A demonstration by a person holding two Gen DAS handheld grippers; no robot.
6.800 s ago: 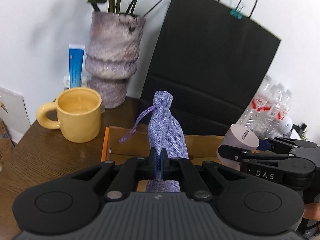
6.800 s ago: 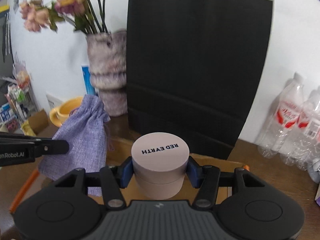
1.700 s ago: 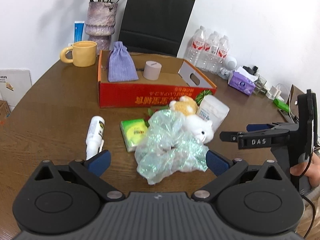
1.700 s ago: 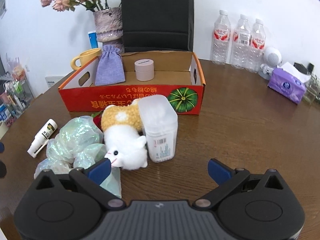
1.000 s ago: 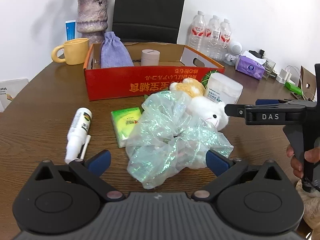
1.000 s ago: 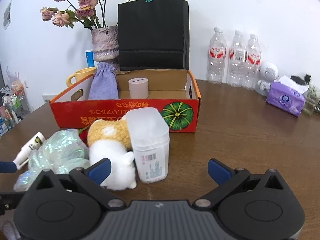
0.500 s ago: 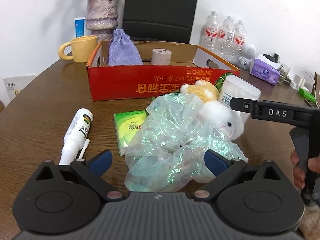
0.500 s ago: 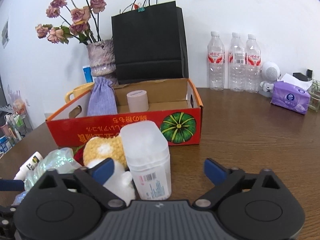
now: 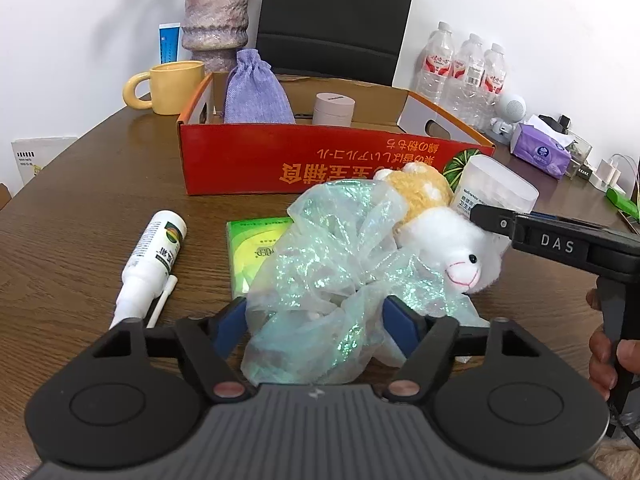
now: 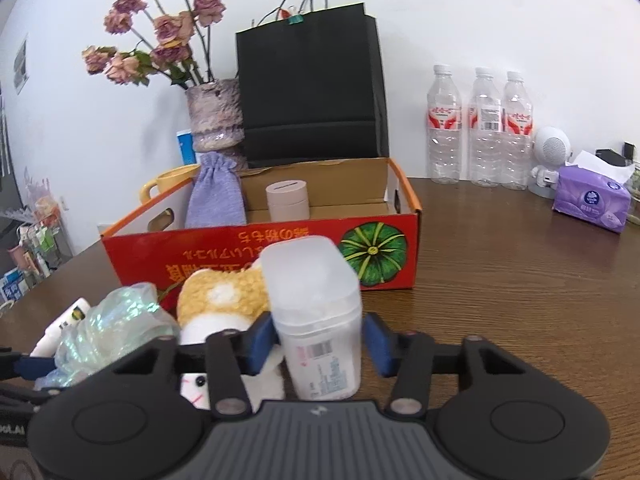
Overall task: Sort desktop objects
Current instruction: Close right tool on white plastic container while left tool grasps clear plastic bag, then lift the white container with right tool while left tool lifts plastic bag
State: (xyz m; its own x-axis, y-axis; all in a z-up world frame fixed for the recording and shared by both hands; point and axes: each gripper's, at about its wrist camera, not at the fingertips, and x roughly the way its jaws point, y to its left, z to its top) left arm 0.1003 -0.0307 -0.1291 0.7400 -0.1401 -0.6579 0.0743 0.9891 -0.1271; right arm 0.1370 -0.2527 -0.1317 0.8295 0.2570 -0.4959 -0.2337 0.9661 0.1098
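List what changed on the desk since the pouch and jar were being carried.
Both are released: purple pouch and pink jar stand in the red box. Left gripper is closing around the iridescent bag; right gripper is closing around the frosted container. Mug, vase unchanged.

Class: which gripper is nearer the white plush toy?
Right. The right gripper is closing around the frosted container, its finger beside the plush toy. The left gripper is closing around the iridescent bag before it.

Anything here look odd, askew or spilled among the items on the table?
Nothing spilled or damaged. The red box has its print upside down toward the camera, and the white spray bottle lies on its side; the plush toy is half buried under the iridescent bag.
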